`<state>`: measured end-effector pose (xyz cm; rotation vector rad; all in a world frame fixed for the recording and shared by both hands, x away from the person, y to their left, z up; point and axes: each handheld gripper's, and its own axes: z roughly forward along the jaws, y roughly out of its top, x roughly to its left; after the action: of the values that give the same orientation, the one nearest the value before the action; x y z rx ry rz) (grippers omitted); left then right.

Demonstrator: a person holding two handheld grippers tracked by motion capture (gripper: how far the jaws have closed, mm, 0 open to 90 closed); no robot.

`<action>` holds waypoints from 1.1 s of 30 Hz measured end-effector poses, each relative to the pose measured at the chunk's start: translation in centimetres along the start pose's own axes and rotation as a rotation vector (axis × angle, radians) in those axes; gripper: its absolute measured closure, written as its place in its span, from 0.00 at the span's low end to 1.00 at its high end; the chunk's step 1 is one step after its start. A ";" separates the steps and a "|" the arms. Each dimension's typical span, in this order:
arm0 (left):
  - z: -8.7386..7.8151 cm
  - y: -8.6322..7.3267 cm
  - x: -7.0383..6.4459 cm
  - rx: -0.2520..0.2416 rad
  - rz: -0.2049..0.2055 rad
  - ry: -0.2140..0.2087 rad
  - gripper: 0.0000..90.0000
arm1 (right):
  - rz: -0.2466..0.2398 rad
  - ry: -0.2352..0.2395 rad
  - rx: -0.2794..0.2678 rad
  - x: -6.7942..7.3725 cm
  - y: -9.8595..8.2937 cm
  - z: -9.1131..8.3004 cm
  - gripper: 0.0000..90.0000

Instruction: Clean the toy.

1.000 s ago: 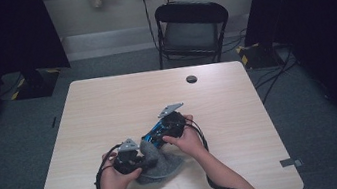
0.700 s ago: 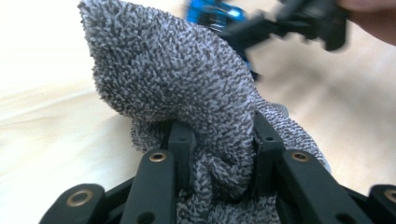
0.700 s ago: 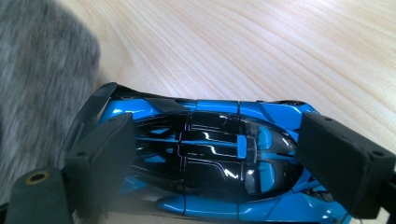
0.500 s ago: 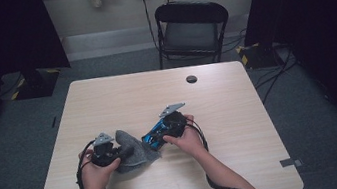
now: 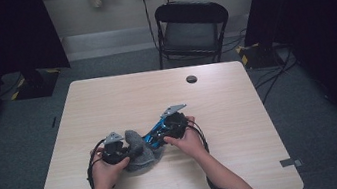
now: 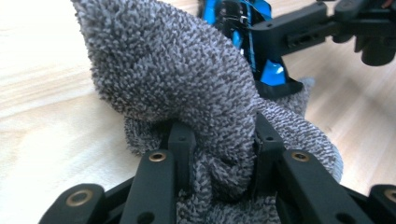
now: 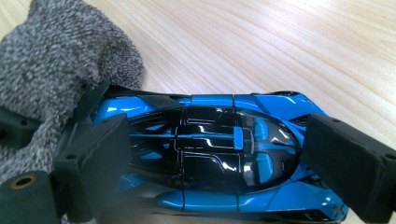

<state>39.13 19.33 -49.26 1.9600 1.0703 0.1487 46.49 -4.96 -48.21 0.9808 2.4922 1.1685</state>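
**Fuzzy sock vs. shiny toy car: two very different grabs**

At the near-middle of the pale wooden tabletop, both things sat right up against each other, the sock partly bunched against the car's tail. The left tongs were clamped on a fold of the soft grey knitted sock, with the fabric squeezed between the two black jaws and one end of it standing up in a floppy hump. The right tongs straddled the glossy blue-and-black toy sports car end to end, one pad at the tail and the other at the nose; they looked closed on it or very close to, but I couldn't tell for sure if both pads were actually pressing.

My take on handling: the sock looked light, limp and grippy, so pretty much any pinch of a thick fold would hold, and it would just sag and drag wherever it wasn't supported. The car was the fussy one. Hard shell, slick paint, curved tapering ends, so I'd guess the pads could slide off the nose. Squeezing across the flatter sides near the middle seemed like the safer hold, and it probably has little wings or mirrors you wouldn't want to crush.

From the high view, the sock lay between both hands, the car just beside it.
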 end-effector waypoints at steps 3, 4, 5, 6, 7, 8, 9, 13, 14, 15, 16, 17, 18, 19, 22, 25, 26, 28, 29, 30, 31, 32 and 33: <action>0.0 -0.1 -0.5 0.014 0.000 -0.029 0.76 | -0.001 0.000 0.000 0.0 0.0 0.0 0.08; 0.1 -0.2 -0.7 0.016 -0.004 -0.040 0.76 | 0.001 0.000 0.002 0.0 0.0 0.0 0.08; 0.1 -0.3 -0.8 0.016 -0.004 -0.045 0.77 | -0.001 0.001 0.000 0.0 0.0 0.0 0.08; 0.2 -0.3 -1.0 0.017 0.004 -0.046 0.77 | -0.001 0.001 -0.002 0.0 0.0 0.0 0.08; 0.3 -0.3 -1.1 0.018 0.002 -0.054 0.77 | -0.002 0.000 -0.005 0.0 -0.1 0.0 0.08; 0.4 -0.3 -1.3 0.020 0.001 -0.057 0.77 | -0.002 0.000 -0.008 0.0 -0.1 0.0 0.08; 0.4 -0.3 -1.4 0.020 0.004 -0.060 0.77 | 0.002 -0.001 -0.009 0.0 -0.1 0.0 0.08; 0.7 -0.4 -1.9 0.031 0.005 -0.084 0.77 | 0.000 -0.001 -0.003 0.0 -0.1 0.0 0.08; 0.7 -0.4 -2.0 0.034 0.008 -0.089 0.77 | 0.000 -0.001 -0.002 0.0 0.0 0.0 0.08; 0.8 -0.3 -2.1 0.038 0.011 -0.096 0.77 | 0.000 -0.001 -0.001 0.0 0.0 0.0 0.08; 0.8 -0.3 -2.3 0.041 0.016 -0.102 0.77 | 0.001 -0.001 0.001 0.0 0.0 0.0 0.08; 0.9 -0.3 -2.5 0.045 0.019 -0.108 0.77 | 0.003 -0.001 0.003 0.0 0.0 0.0 0.08; 1.0 -0.3 -2.6 0.046 0.018 -0.112 0.77 | 0.003 -0.001 0.003 0.0 0.0 0.0 0.08; 1.1 -0.3 -2.8 0.048 0.021 -0.116 0.77 | 0.003 -0.001 0.002 0.0 0.0 0.0 0.08; 1.3 -0.3 -3.1 0.052 0.029 -0.127 0.77 | 0.000 -0.001 -0.002 0.0 0.0 0.0 0.08; 1.4 -0.3 -3.4 0.056 0.039 -0.131 0.77 | 0.000 -0.001 -0.006 0.0 -0.1 0.0 0.08; 1.5 -0.3 -3.5 0.058 0.043 -0.136 0.77 | 0.001 -0.001 -0.005 0.0 -0.1 0.0 0.08; 1.6 -0.2 -3.8 0.063 0.052 -0.141 0.77 | 0.002 -0.003 -0.002 0.1 0.0 0.0 0.08; 1.7 -0.2 -3.9 0.064 0.055 -0.143 0.77 | 0.002 -0.003 -0.002 0.1 -0.1 0.0 0.08; 1.8 -0.1 -4.0 0.065 0.057 -0.145 0.77 | 0.001 -0.002 -0.004 0.1 -0.1 0.0 0.08; 1.9 -0.1 -4.2 0.070 0.061 -0.157 0.77 | 0.001 -0.001 -0.006 0.1 -0.1 0.0 0.08; 2.0 -0.1 -4.4 0.069 0.058 -0.162 0.78 | 0.002 -0.001 -0.007 0.1 -0.1 0.0 0.08; 2.0 -0.1 -4.5 0.073 0.061 -0.169 0.78 | 0.003 -0.001 -0.007 0.1 -0.1 0.0 0.08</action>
<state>37.21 14.76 -49.32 2.0315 0.9180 -0.0236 46.38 -4.97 -48.27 0.9834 2.4857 1.1762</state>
